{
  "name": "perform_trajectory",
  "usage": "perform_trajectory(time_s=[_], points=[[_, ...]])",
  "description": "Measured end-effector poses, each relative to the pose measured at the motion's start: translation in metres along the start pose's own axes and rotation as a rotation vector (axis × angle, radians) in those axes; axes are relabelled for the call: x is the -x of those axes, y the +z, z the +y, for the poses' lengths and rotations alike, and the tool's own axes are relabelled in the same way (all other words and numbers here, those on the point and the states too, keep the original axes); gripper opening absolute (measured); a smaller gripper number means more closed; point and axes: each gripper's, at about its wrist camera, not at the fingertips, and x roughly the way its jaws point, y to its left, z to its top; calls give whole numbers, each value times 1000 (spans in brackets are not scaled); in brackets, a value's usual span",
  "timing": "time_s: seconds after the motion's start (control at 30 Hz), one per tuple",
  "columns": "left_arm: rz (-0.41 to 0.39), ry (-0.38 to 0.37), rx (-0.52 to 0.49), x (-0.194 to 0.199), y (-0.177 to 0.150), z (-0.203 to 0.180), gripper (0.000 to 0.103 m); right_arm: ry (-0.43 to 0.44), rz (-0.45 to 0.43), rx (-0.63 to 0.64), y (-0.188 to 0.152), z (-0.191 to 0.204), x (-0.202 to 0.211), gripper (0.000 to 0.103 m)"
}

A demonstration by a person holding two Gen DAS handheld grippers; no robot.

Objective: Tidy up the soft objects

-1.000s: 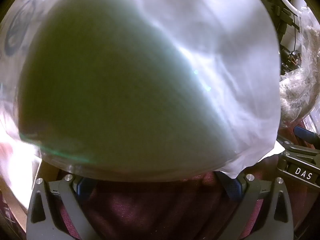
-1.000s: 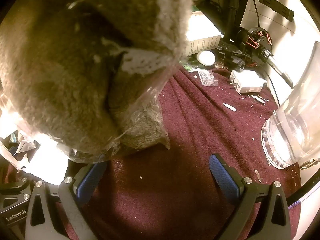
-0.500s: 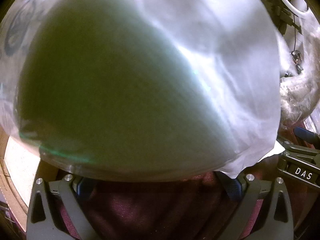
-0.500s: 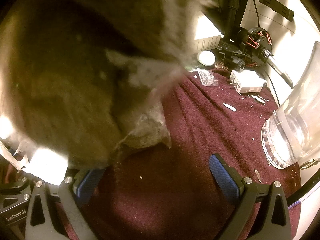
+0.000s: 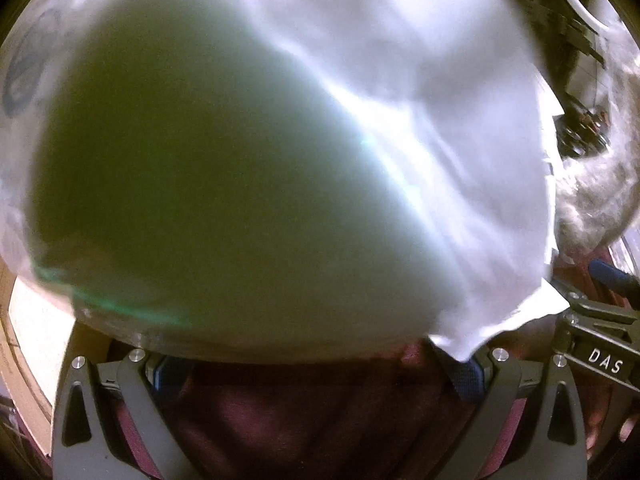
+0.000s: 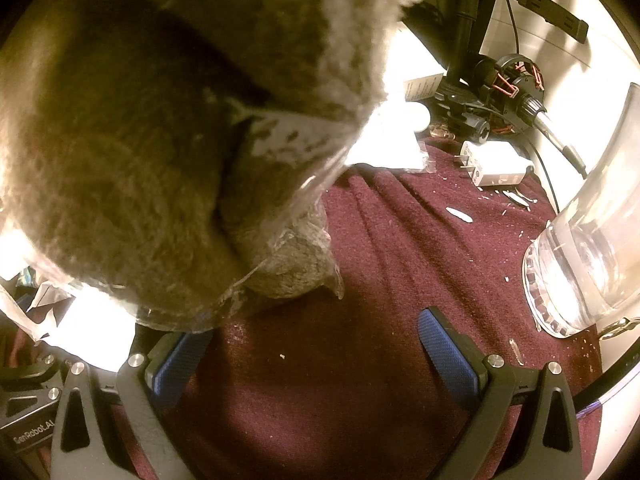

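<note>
A pale green soft thing (image 5: 224, 184) in a whitish plastic bag (image 5: 460, 160) fills the left wrist view. It bulges over the tips of my left gripper (image 5: 316, 360), whose fingers stand wide apart, so it is open. A grey-brown furry thing (image 6: 120, 160) in clear plastic wrap (image 6: 280, 240) hangs over the left finger of my right gripper (image 6: 316, 332). That gripper is open, with only maroon cloth (image 6: 400, 260) between its blue pads. The furry thing (image 5: 596, 188) also shows at the right edge of the left wrist view.
A clear glass vessel (image 6: 580, 260) stands on the cloth at the right. Behind lie a white charger (image 6: 496, 168), a black stand with cables (image 6: 508, 92) and small white scraps. Crumpled paper (image 6: 36, 308) sits at the far left.
The furry thing swung, blurred half a second ago, and now hangs a little further right and up. The green bag and both grippers have hardly moved.
</note>
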Motion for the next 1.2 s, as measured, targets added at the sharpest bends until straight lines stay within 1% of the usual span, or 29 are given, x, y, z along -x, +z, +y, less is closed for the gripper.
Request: perform_trajectory(time_s=[0.07, 0.13, 0.17, 0.23, 0.33, 0.4, 0.43, 0.5, 0.57, 0.6, 0.67, 0.77, 0.87, 0.97, 1.0, 1.07, 1.2], points=[[-12, -25, -50, 8, -4, -4, 103, 15, 0, 10, -3, -1, 3, 103], [-67, 0, -101, 26, -12, -10, 103, 46, -4, 19, -9, 0, 12, 103], [-100, -2, -130, 38, -16, -12, 103, 61, -6, 14, -13, -1, 16, 103], [-141, -12, -187, 60, -24, -14, 103, 94, -25, 7, -22, -4, 32, 102], [-170, -37, -194, 88, -33, -5, 103, 124, -81, 7, -29, -10, 69, 102], [-168, -74, -168, 99, -40, 2, 103, 144, -120, 12, -38, -15, 93, 102], [-169, -84, -152, 99, -43, -2, 103, 155, -139, 15, -41, -17, 103, 103], [-159, -120, -125, 106, -50, 5, 103, 174, -166, 16, -48, -18, 120, 103], [-114, -167, -120, 116, -51, 12, 103, 205, -181, 5, -56, -23, 130, 103], [-83, -203, -127, 116, -58, 18, 103, 216, -179, -4, -60, -22, 134, 102], [-47, -253, -146, 118, -64, 12, 103, 236, -151, -31, -65, -24, 140, 103], [-35, -268, -159, 125, -72, 8, 103, 282, -143, -33, -68, -24, 146, 102], [-62, -273, -166, 128, -75, 5, 103, 294, -134, -25, -68, -19, 150, 102], [-44, -290, -157, 122, -71, 2, 103, 356, -156, -4, -68, -12, 166, 103], [-31, -295, -154, 117, -70, -1, 103, 357, -159, 0, -67, -11, 167, 102], [-20, -297, -157, 109, -67, -8, 103, 331, -150, -13, -64, -8, 162, 102], [20, -316, -159, 96, -63, -19, 103, 341, -126, -95, -58, -14, 148, 102]])
